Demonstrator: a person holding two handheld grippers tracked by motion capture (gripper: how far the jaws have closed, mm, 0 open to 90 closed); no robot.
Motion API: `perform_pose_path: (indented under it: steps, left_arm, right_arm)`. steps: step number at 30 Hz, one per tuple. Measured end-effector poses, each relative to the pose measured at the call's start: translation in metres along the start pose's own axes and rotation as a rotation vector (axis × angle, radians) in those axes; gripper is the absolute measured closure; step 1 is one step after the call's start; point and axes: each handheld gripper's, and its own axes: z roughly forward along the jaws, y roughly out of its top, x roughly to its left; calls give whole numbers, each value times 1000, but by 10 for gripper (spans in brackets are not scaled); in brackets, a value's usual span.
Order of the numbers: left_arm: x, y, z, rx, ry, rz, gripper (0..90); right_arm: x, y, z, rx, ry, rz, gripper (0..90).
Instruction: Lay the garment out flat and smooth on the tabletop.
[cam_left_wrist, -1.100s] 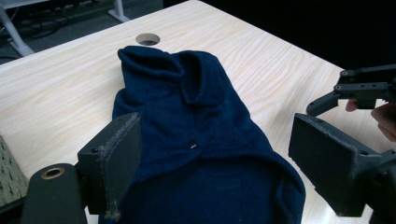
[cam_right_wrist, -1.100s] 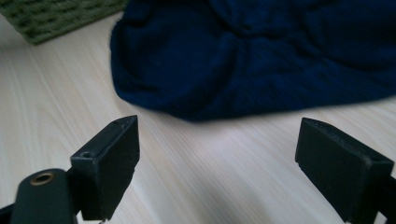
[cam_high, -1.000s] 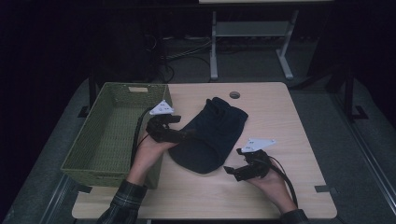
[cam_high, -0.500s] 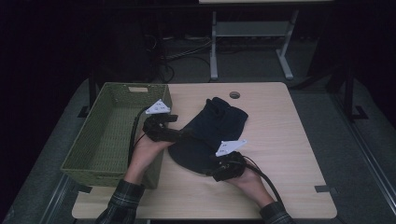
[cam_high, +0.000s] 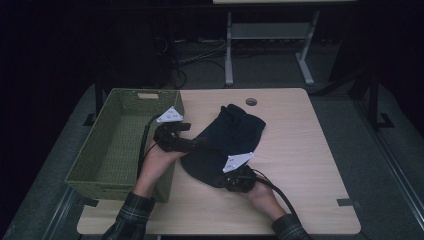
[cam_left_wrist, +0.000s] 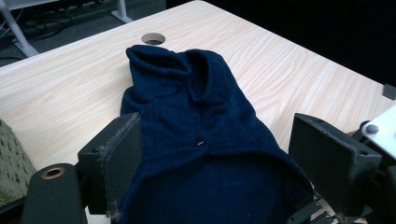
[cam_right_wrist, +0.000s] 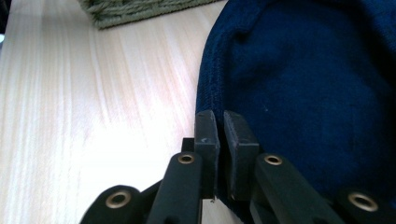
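We see the dark blue garment (cam_high: 223, 145) lying flat on the wooden table (cam_high: 310, 150), just right of the green woven basket (cam_high: 120, 140). Its long axis runs diagonally, from the collar end near the table's cable hole (cam_high: 251, 101) down to the wide hem nearest the person. That hem is what we judge the next move turns on, and both hands sit at it. Our right gripper (cam_right_wrist: 217, 123) has just been closing and is now clamped on the hem's near edge, with a thin fold of cloth between its pads. Our left gripper (cam_left_wrist: 217, 154) is at the hem's basket-side corner, its jaws spread wide with the cloth lying between them and not pressed. The garment stretches away from both grippers, so the basket lies nearer the left hand (cam_high: 157, 162).
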Motion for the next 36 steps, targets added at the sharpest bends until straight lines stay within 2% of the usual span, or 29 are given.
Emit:
perform_pose_path:
  steps: [6,10,14,17,19,28,32,36]
  left_arm:
    - [-2,1,0,-1,0,5,170]
    - [-4,2,0,0,-2,10,170]
    - [-7,3,0,-4,-5,15,170]
    - [-9,4,1,-1,-8,21,170]
    - [-10,4,1,-1,-10,24,170]
    - [-19,5,7,14,-24,44,170]
    - [-25,6,11,25,-36,56,169]
    - [-29,6,16,34,-45,60,169]
  right_arm:
    - [-1,-7,-12,23,10,-24,852]
    - [-2,-15,-25,19,26,-8,852]
    - [-4,-23,-37,26,24,-16,851]
    - [-5,-30,-46,28,28,-4,851]
    - [-5,-34,-52,37,25,-16,850]
    - [-10,-63,-89,48,18,10,843]
    - [-12,-78,-105,44,8,38,838]
    - [-14,-86,-115,48,-2,55,793]
